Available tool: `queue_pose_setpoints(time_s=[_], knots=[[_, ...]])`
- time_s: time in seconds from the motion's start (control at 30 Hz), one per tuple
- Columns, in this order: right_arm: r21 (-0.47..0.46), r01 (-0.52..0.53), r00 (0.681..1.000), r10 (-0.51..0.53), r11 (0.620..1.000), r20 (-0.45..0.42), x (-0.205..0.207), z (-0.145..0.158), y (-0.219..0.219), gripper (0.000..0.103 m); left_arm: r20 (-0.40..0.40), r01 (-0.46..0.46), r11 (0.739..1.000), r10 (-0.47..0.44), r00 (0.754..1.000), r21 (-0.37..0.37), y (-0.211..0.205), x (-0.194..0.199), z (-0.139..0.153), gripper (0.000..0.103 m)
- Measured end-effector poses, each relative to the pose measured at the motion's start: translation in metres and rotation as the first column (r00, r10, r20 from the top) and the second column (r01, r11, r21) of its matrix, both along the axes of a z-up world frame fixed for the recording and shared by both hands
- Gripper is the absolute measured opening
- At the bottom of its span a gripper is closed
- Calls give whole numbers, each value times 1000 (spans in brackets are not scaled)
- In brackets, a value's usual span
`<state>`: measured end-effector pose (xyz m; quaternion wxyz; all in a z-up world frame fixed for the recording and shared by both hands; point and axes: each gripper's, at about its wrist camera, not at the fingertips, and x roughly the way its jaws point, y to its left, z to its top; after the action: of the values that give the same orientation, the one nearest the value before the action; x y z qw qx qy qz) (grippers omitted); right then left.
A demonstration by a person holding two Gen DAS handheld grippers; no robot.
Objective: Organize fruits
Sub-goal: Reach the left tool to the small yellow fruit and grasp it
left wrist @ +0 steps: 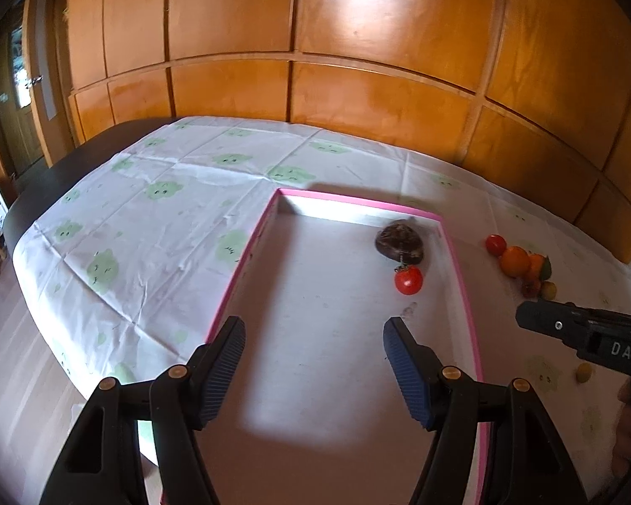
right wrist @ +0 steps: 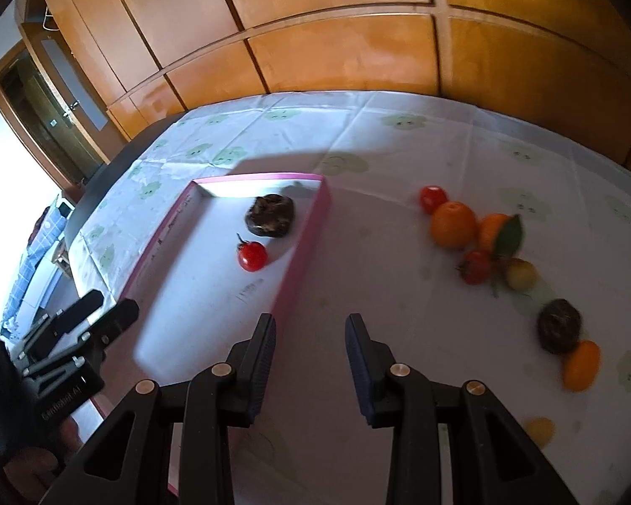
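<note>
My left gripper [left wrist: 314, 338] has its fingers spread wide with nothing between them, and it hangs over the near half of the pink-rimmed tray [left wrist: 248, 248]. My right gripper [right wrist: 310, 336] also has its fingers apart and empty; it sits just outside the tray's right wall [right wrist: 311, 231], above the tablecloth [right wrist: 378, 294], with its left finger over the wall's near end.

Taking the tray as my landmark: inside it, toward its far right corner, lies a dark wrinkled fruit [left wrist: 399, 242], and just nearer to me than that is a red tomato [left wrist: 409, 280] with its green stem on, close to the dark fruit but I cannot tell if they touch. The rest of the tray floor is bare white.

Outside the tray, off its right side, the loose fruits sit in a cluster on the cloth: a second red tomato [right wrist: 432, 198] farthest out, an orange [right wrist: 453, 224] against it, a smaller orange with a green leaf [right wrist: 494, 231] beside that, then a small red fruit [right wrist: 476, 267] and a pale yellowish one [right wrist: 521, 274]. Nearer me on that same side are another dark wrinkled fruit [right wrist: 559, 325] touching an oval orange fruit [right wrist: 582, 365], and a small yellow one [right wrist: 538, 430], blurred.

Beyond the tray's far edge stands a wall of wooden cabinet panels [left wrist: 315, 42].
</note>
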<state>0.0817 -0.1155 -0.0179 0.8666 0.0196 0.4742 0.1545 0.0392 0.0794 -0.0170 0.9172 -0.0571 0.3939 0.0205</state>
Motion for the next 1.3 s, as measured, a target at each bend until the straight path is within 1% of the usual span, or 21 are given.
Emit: queue_pose_setpoints(time_s=[0.27,0.43,0.53,0.73,0.8,0.87,0.93,0.97,1.03,1.1,1.17,1.2,1.23,1.27,1.3], knots=[[-13,63,997,-62,998,39,-13,18,-47,34,13,54,998,-54,998,22,-18,-3,7,69],[-31,137,988,-135,990,75,-16,33,-88,34,20,83,996,-84,996,37,-29,-4,11,69],[-48,197,977,-192,979,93,-16,39,-118,34,22,104,994,-105,994,44,-36,-4,13,69],[-86,311,946,-300,946,120,-19,42,-179,34,15,158,986,-159,987,55,-53,-4,15,69],[-93,372,925,-360,923,121,-19,38,-205,34,12,197,979,-198,980,58,-64,-4,16,69],[-70,445,893,-436,893,109,-20,30,-231,34,11,240,969,-241,971,57,-77,-4,17,69],[-55,541,841,-539,839,48,-18,22,-256,34,8,288,956,-289,957,51,-92,-3,19,69],[-25,579,815,-578,815,35,-19,21,-267,34,2,316,948,-316,949,44,-99,-4,18,69],[26,614,789,-614,789,13,-21,21,-281,34,-15,375,927,-375,927,16,-115,-2,16,69],[79,634,772,-635,769,-21,-23,20,-292,34,-37,427,904,-427,904,-5,-133,0,12,68],[98,637,770,-638,764,-31,-25,20,-293,34,-51,480,877,-480,876,-14,-150,0,6,65],[103,634,772,-635,767,-31,-25,21,-292,34,-63,511,859,-511,857,-19,-159,1,3,63],[102,629,776,-630,771,-29,-25,21,-291,34,-74,538,842,-539,839,-29,-167,1,0,58],[101,623,781,-624,776,-27,-25,22,-289,34,-84,576,816,-578,812,-46,-178,2,-4,53],[100,616,787,-616,782,-27,-24,22,-288,34,-90,599,799,-601,794,-53,-187,2,-7,50]])
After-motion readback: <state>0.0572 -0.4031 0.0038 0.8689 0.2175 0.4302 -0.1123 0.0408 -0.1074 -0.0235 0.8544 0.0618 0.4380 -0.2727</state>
